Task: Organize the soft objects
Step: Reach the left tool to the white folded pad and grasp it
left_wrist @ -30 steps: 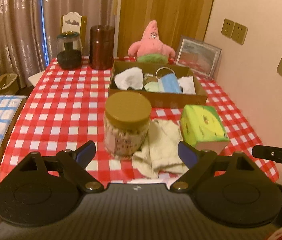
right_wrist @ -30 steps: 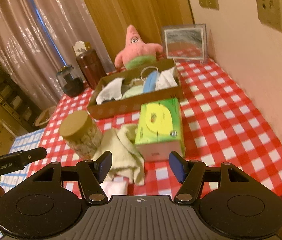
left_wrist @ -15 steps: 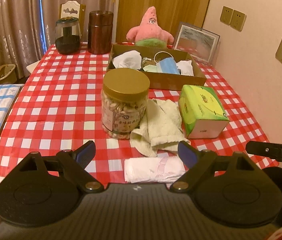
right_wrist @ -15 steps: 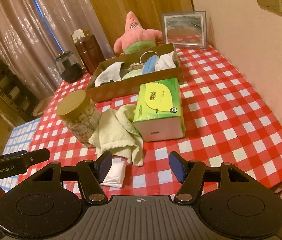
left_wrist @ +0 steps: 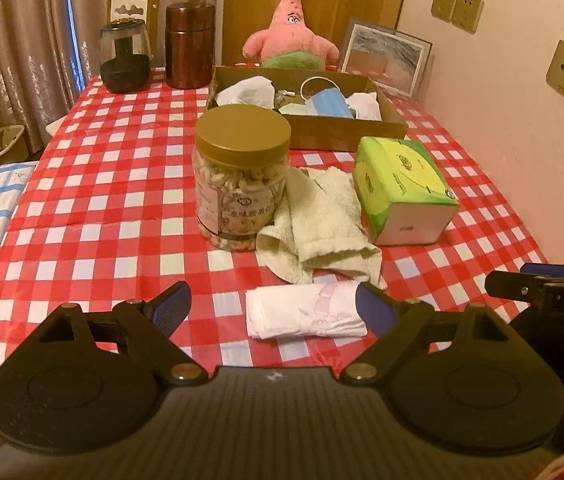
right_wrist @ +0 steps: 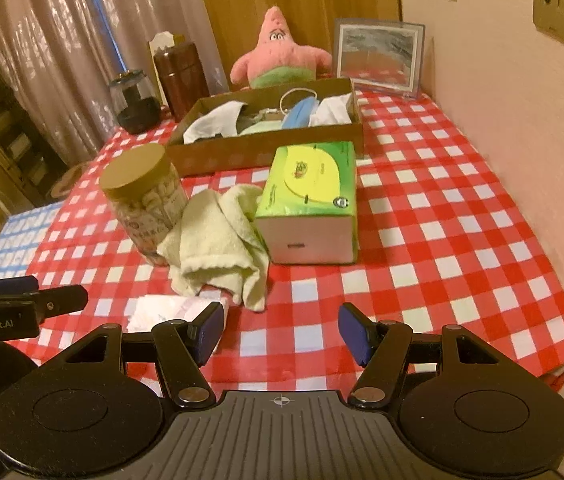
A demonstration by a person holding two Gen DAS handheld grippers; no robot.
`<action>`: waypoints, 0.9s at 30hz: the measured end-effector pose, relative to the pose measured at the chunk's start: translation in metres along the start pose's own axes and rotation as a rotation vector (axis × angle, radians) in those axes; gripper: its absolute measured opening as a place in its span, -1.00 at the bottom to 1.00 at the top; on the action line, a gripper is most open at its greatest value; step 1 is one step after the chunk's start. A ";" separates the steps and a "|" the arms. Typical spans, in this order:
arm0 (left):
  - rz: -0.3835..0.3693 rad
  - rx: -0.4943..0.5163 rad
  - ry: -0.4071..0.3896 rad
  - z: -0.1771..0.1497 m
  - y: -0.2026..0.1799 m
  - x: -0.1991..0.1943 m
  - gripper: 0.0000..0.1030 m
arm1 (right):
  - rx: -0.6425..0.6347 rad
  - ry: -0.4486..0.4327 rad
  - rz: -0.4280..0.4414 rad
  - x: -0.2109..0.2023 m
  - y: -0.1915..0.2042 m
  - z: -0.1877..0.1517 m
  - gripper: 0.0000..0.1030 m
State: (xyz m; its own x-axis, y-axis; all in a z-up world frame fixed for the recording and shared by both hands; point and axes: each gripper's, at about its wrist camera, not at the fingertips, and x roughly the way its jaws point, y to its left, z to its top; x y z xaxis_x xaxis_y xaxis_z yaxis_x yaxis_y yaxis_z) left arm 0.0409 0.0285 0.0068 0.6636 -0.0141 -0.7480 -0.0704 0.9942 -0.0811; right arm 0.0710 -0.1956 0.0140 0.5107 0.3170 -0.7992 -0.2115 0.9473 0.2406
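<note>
1. Both grippers had pulled back from the table since the earlier pictures, so the white cloth (left_wrist: 306,312) near the front edge now showed in full.
2. The left gripper (left_wrist: 271,307) was wide open and held nothing. The white cloth lay on the table between its blue fingertips.
3. The right gripper (right_wrist: 279,330) was wide open too and held nothing. It hung over the checked tablecloth (right_wrist: 442,240), with the white cloth (right_wrist: 165,310) off by its left fingertip.
4. Just past the white cloth lay a crumpled pale green towel (left_wrist: 322,220). It touched the snack jar (left_wrist: 239,176) on one side and sat just beside the green tissue pack (left_wrist: 402,188) on the other.
5. Farther back stood a brown box (left_wrist: 342,132). Inside it were white cloths and a blue face mask (left_wrist: 328,104).
6. Behind the box sat a pink star toy (left_wrist: 290,36), next to a picture frame (left_wrist: 384,58) by the wall.
7. At the far left stood a brown can (left_wrist: 189,44) and a glass jar (left_wrist: 125,56).
</note>
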 end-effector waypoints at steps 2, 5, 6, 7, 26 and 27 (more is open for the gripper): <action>-0.003 0.002 0.005 -0.002 -0.001 0.001 0.70 | 0.000 0.005 -0.001 0.001 -0.001 -0.002 0.23; -0.006 0.006 0.009 -0.003 -0.002 0.002 0.70 | 0.003 0.009 -0.001 0.002 -0.002 -0.002 0.23; -0.008 0.005 0.011 -0.003 -0.002 0.002 0.70 | 0.003 0.009 -0.002 0.002 -0.002 -0.002 0.23; -0.010 0.005 0.012 -0.004 -0.003 0.002 0.70 | 0.003 0.009 -0.002 0.002 -0.002 -0.002 0.23; -0.171 0.217 0.045 0.001 -0.007 0.025 0.69 | -0.040 0.028 0.008 0.012 -0.001 -0.003 0.23; -0.185 0.250 0.055 0.002 -0.008 0.027 0.69 | -0.046 0.029 0.009 0.013 -0.001 -0.002 0.23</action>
State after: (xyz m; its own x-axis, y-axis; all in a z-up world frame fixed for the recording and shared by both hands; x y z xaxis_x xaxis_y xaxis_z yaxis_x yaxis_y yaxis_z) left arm 0.0612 0.0204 -0.0116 0.6061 -0.1963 -0.7708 0.2375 0.9695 -0.0602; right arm 0.0765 -0.1924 0.0021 0.4843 0.3237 -0.8128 -0.2543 0.9410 0.2233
